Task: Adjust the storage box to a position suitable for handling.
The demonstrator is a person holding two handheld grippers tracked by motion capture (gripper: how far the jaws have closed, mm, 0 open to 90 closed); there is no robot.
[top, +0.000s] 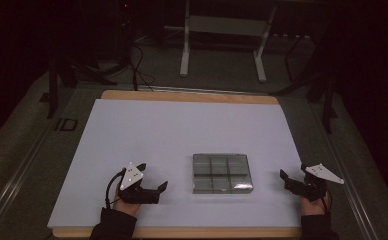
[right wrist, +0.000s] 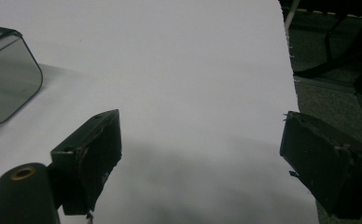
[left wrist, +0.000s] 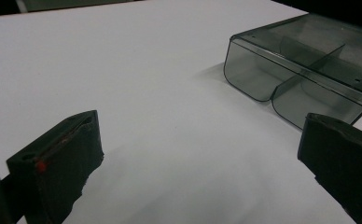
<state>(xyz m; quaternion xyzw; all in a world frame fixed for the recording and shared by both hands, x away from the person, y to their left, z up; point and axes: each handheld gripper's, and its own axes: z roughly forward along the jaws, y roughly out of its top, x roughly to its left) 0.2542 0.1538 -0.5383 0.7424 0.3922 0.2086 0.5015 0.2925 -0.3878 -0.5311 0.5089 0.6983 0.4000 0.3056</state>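
From the high view, I have both tongs resting low at the near edge of a white sheet [top: 182,130] that covers a wooden tabletop [top: 182,95]. My left gripper [top: 152,180] sits to the left of a smoky, translucent compartment box [top: 222,173], near it but apart, jaws spread and holding nothing. My right gripper [top: 293,181] sits to the right of the box, also apart, jaws likewise spread and empty. The box lies flat between the two tongs, lid closed as far as I can judge, with dividers marking six cells. I judge the step in hand is the approach to the box. To do it well I would bring both tongs inward level with the sheet, meet opposite short sides squarely, and close gently, since the smooth plastic may slide on the paper.

In the left gripper view, the box [left wrist: 305,79] lies ahead and to the right of the jaws, its rounded corners and a lid seam facing me. The left gripper [left wrist: 200,154] stands wide, bare sheet [left wrist: 123,70] between its jaws.

In the right gripper view, one rounded corner of the box [right wrist: 6,74] shows ahead and far left of the jaws. The right gripper [right wrist: 200,149] is released, its outer jaw over the sheet's edge [right wrist: 288,70], with dark floor and cables [right wrist: 328,60] beyond. Nothing lies between either gripper and the box; the sheet edge is the one hazard.
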